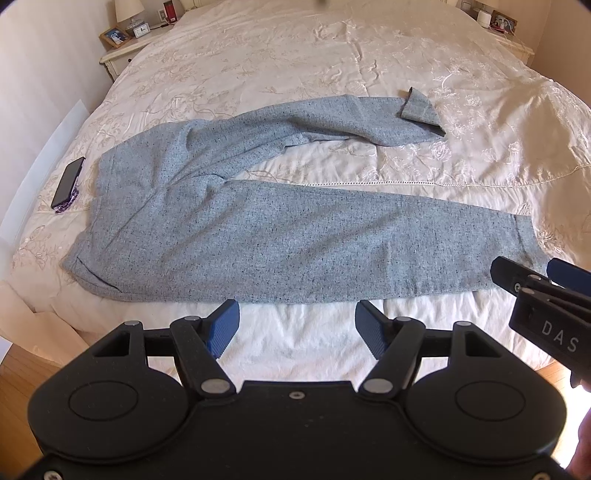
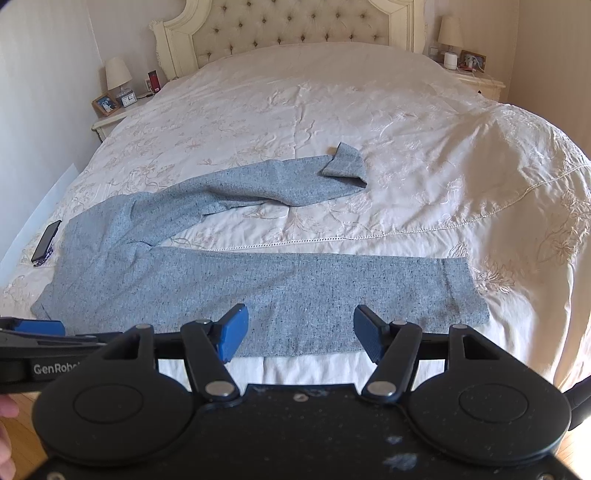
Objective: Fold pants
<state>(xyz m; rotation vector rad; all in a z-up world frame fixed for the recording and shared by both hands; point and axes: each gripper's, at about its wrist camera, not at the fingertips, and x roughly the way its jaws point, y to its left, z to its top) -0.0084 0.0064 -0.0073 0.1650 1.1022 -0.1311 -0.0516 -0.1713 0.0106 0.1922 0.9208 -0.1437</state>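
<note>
Grey-blue speckled pants (image 1: 258, 236) lie spread across the bed (image 1: 295, 55), waist at the left and legs running right. The near leg lies flat. The far leg is twisted, and its cuff (image 1: 421, 107) is folded back. My left gripper (image 1: 297, 325) hovers open over the white sheet just short of the near leg's lower edge, with nothing between its blue pads. My right gripper (image 2: 301, 328) is open above the near leg's lower edge (image 2: 295, 325), holding nothing. In the left wrist view it (image 1: 528, 273) sits by the near cuff.
A dark phone (image 1: 68, 181) lies on the cover left of the waistband. Nightstands with lamps and frames stand at the far left (image 2: 110, 114) and far right (image 2: 476, 79). A tufted headboard (image 2: 295, 26) closes the far end. Wooden floor shows below the bed's near edge.
</note>
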